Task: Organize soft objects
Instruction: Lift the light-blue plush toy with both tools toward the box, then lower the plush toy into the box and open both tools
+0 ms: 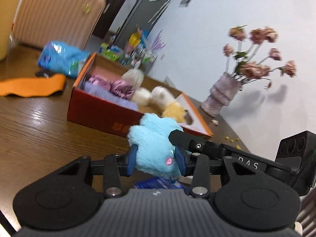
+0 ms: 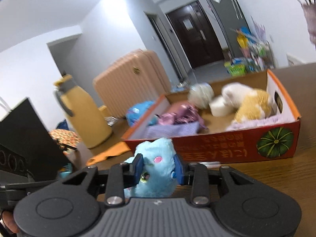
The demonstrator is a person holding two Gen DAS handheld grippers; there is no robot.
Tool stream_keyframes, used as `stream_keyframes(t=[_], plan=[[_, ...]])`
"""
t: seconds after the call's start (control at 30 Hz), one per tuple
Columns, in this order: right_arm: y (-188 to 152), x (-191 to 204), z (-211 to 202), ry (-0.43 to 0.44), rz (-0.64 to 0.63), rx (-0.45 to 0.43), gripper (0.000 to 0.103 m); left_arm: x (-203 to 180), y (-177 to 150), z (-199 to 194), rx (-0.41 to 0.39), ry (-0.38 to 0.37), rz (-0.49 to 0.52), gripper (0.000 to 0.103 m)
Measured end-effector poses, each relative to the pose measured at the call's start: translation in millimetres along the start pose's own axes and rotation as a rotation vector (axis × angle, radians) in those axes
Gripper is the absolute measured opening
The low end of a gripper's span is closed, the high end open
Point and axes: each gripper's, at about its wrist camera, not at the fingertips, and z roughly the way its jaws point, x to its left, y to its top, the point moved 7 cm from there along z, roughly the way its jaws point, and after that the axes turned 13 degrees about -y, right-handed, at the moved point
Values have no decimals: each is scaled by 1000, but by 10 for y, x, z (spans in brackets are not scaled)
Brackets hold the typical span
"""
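A light blue plush toy (image 1: 154, 138) with pink spots hangs just above the wooden table, in front of a red and orange cardboard box (image 1: 98, 114). My left gripper (image 1: 156, 157) is shut on its body, blue pads pressing both sides. A black finger (image 1: 181, 137) of the right gripper reaches in from the right. In the right wrist view my right gripper (image 2: 159, 167) is shut on the same blue plush toy (image 2: 156, 154) at its head. The box (image 2: 217, 148) holds a white and yellow plush (image 2: 250, 102), purple satin cloth (image 2: 177, 116), a lilac towel and a white ball.
A vase of pink flowers (image 1: 223, 94) stands right of the box by the wall. A blue packet (image 1: 63, 59) and an orange cloth (image 1: 33, 86) lie to its left. A yellow flask (image 2: 85, 114) and a pink suitcase (image 2: 128, 83) stand behind.
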Motion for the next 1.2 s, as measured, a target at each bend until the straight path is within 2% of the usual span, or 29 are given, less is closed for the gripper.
stream_keyframes(t=[0.2,0.37,0.63,0.73,0.93,1.07,1.2], plan=[[-229,154,-751,20,15,-60,32,-482,-277,-471,-9,-28,80,42],[-474,119,-1224,16,46,-75,32,-754,-520,-665,2,-56,105,41],[-520,41,-1524,-4,55,-110,32,-978,-559,-669,10,-78,147,41],[-428,-3,-1475,-9,58,-122,32,-974,-445,-571,9,-81,163,41],[20,-88,-1222,-9,84,-130,32,-854,80,-260,6,-118,147,41],[376,-220,-841,-22,112,-90,32,-620,466,133,38,-119,97,41],[716,-422,-271,-33,164,-20,32,-315,780,580,76,-91,53,41]])
